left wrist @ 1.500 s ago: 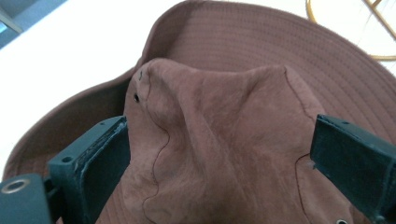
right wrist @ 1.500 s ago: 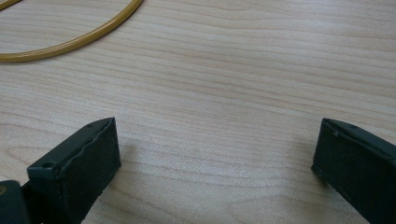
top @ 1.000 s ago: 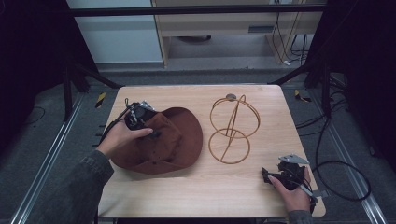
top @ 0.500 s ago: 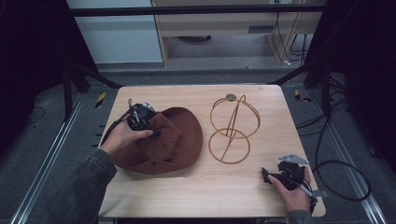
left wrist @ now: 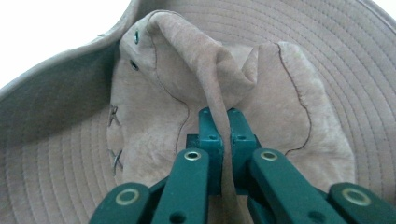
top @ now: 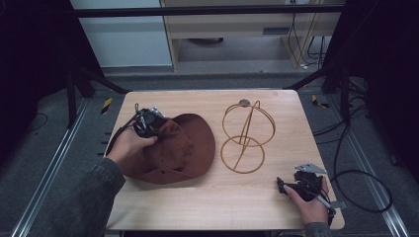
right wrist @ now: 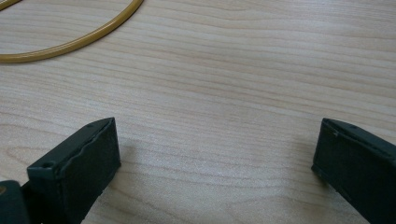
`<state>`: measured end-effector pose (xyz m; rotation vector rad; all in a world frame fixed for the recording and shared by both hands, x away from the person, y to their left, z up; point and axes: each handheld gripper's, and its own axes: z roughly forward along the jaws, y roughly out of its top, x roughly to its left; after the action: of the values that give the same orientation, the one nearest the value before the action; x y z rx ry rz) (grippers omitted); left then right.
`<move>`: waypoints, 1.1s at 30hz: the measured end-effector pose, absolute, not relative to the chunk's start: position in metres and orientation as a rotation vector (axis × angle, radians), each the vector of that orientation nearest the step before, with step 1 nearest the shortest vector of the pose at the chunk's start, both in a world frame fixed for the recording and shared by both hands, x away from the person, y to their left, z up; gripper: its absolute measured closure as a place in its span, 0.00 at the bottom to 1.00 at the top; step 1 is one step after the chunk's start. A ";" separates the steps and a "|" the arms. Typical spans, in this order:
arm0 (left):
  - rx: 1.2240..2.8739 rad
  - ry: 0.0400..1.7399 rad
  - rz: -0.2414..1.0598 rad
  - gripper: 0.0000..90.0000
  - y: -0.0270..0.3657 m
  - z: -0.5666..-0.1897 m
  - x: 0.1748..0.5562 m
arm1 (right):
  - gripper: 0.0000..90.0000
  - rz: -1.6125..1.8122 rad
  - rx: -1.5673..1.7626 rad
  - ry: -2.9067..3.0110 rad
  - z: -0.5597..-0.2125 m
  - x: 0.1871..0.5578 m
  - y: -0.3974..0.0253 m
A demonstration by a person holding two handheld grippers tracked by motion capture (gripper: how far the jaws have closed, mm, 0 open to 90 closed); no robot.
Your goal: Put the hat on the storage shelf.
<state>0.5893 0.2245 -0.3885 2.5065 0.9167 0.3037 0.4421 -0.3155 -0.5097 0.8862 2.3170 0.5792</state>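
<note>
Two tools work the bench (top: 207, 207). Left tool (left wrist: 219, 135) is pinched tight on a raised fold of the brown hat's (top: 190, 148) crown, probably to lift it toward the wire hat stand (top: 247, 136) just beside its brim. Right tool (right wrist: 215, 158) rests low near the front corner, jaws wide apart and empty, likely waiting.

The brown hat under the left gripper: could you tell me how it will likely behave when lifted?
The hat is probably soft and floppy: its crown folds into a ridge pinched by the left gripper. The wide brim would likely droop when raised. Its suede-like surface suggests it will not slip easily.
</note>
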 end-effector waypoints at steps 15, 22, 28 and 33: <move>2.396 0.885 0.401 0.98 0.246 -0.359 0.565 | 0.01 0.579 0.888 2.317 -0.510 0.442 -0.315; 2.340 0.846 0.448 0.98 0.258 -0.336 0.542 | 0.01 0.579 0.887 2.317 -0.510 0.442 -0.315; 2.309 0.824 0.465 0.98 0.265 -0.325 0.530 | 0.01 0.579 0.887 2.317 -0.510 0.442 -0.315; 2.290 0.788 0.475 0.98 0.266 -0.317 0.519 | 0.01 0.581 0.887 2.317 -0.510 0.442 -0.315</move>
<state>0.5187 0.2662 -0.3173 2.2903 0.7876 0.4754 0.4421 -0.3155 -0.5098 0.8868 2.3168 0.5808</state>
